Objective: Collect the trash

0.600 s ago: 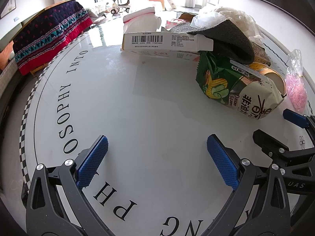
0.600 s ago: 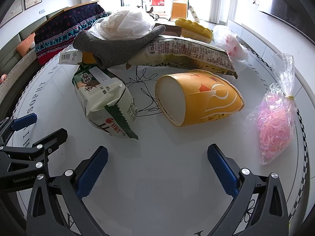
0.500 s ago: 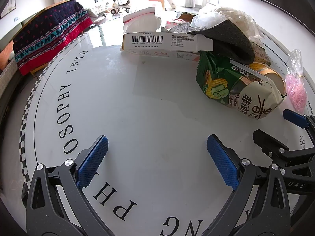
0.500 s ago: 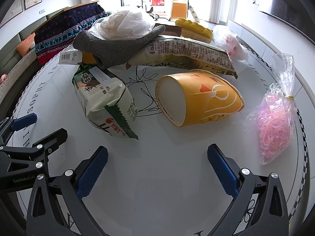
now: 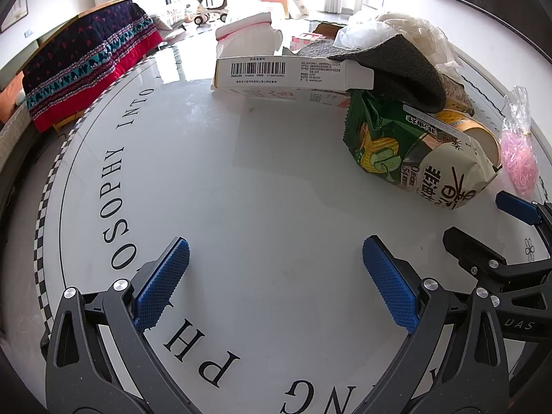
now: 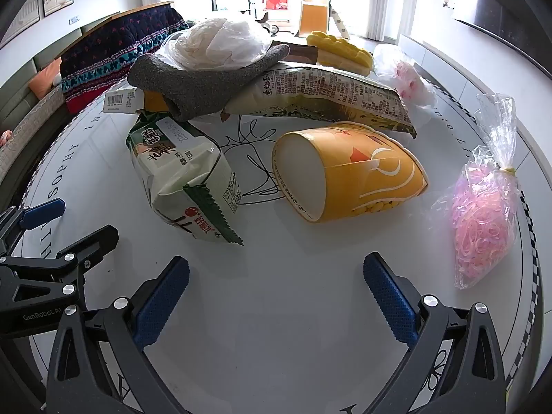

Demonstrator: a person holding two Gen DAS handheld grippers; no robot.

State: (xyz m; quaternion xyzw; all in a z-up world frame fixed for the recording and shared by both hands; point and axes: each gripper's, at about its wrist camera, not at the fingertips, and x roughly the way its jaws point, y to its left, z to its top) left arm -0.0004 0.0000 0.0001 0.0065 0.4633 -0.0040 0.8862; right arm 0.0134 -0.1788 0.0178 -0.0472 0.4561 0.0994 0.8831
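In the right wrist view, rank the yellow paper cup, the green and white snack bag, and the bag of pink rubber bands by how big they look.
1. Yellow paper cup and green and white snack bag: these look about alike, so I won't rank them.
2. Bag of pink rubber bands: smallest, though fisheye stretch near the edge makes this unsure.

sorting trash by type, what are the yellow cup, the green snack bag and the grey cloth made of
Yellow cup: looks like coated paper, with a matt white inside, a rolled rim and a printed wall.
Green snack bag: probably plastic film, glossy and creased, with a zigzag sealed edge.
Grey cloth: seems soft knit or fleece, with a fuzzy, dull surface that drapes over the pile.
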